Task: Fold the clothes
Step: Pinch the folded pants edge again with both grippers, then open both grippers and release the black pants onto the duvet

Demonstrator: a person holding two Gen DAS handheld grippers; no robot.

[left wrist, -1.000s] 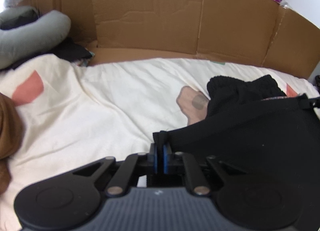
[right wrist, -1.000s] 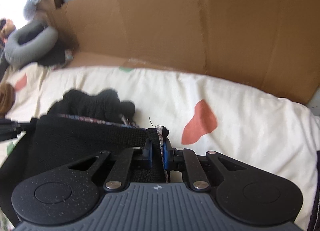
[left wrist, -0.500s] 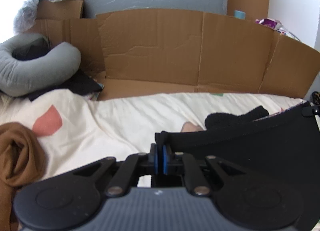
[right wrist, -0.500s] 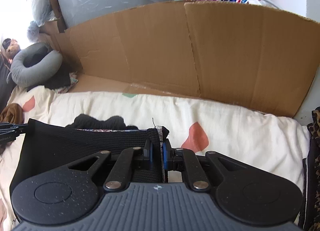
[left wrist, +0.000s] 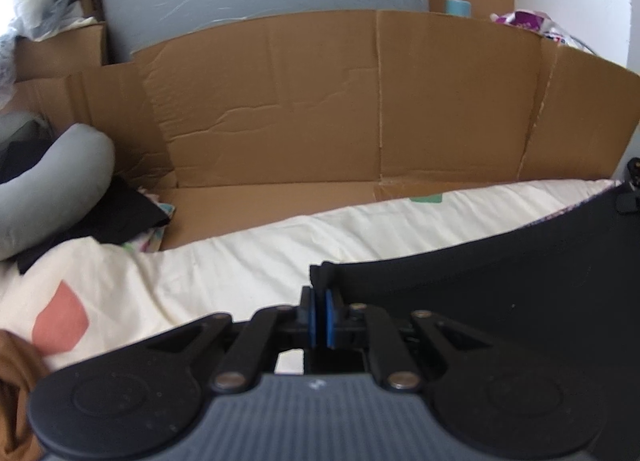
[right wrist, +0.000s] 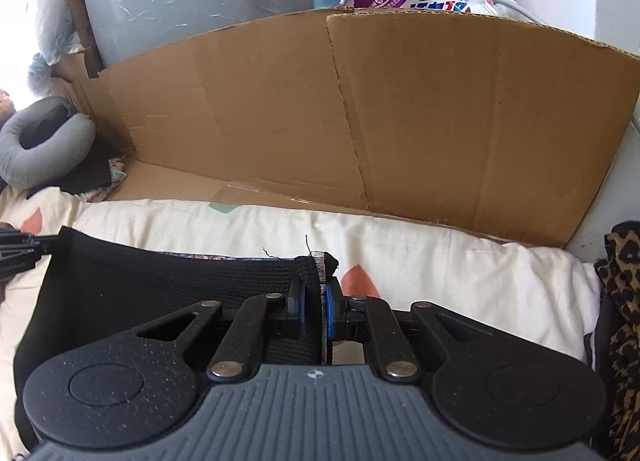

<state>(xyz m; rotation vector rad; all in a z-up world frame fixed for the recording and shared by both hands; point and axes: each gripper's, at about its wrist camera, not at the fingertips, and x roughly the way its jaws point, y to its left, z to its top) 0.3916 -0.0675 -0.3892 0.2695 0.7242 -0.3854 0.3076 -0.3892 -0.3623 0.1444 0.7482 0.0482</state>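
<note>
garment point(right wrist: 160, 285) over bed point(right wrist: 440, 261), cardboard point(right wrist: 440, 121) behind

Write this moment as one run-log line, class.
left gripper: shut on black garment corner | right gripper: shut on other corner | garment: stretched between them above cream bedsheet

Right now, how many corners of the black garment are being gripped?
2: the left gripper pinches one corner of the black garment, the right gripper the other; lower corners are hidden.
</note>
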